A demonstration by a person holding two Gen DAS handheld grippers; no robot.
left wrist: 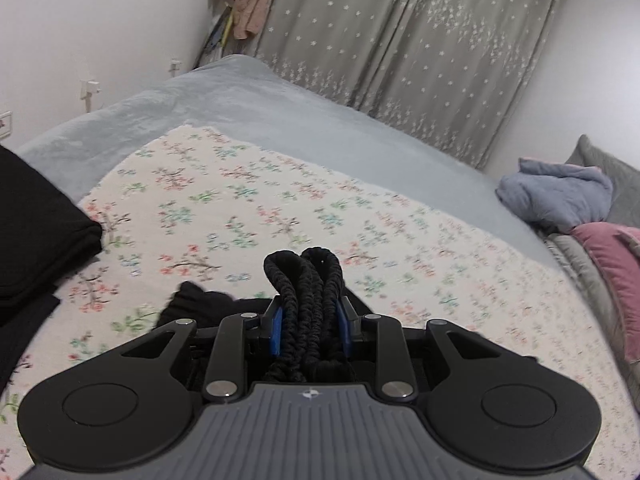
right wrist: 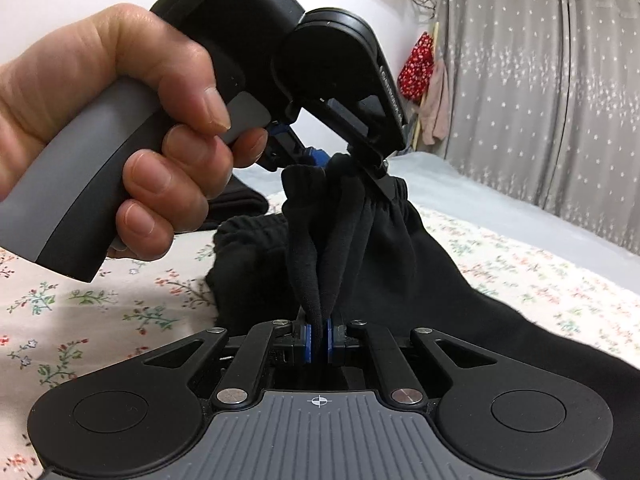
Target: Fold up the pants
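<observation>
- Bed (left wrist: pixel 256 92): a grey blanket covers it, with a floral sheet (left wrist: pixel 248 200) spread on top as the working area. A folded black garment (left wrist: pixel 36 236) lies at the left edge of the left wrist view, well apart from the work.
- Black pants (right wrist: pixel 400 264): the upper part is lifted off the sheet, while the remaining cloth trails down to the sheet on the right of the right wrist view. The long axis appears to run from the raised waistband down toward that trailing cloth.
- Waistband (left wrist: pixel 304 296): the gathered elastic is bunched and stands between the blue pads.
- Left gripper (left wrist: pixel 308 316): the jaws are pinching the bunched waistband. In the right wrist view it sits above and ahead, held by a hand (right wrist: pixel 120 132).
- Right gripper (right wrist: pixel 319 340): the jaws are pressed almost together on a thin fold of pants cloth, just below the waistband.
- Judgement: both grips sit near each other at the waist end, so the next move depends on laying that end along the trailing length.
</observation>
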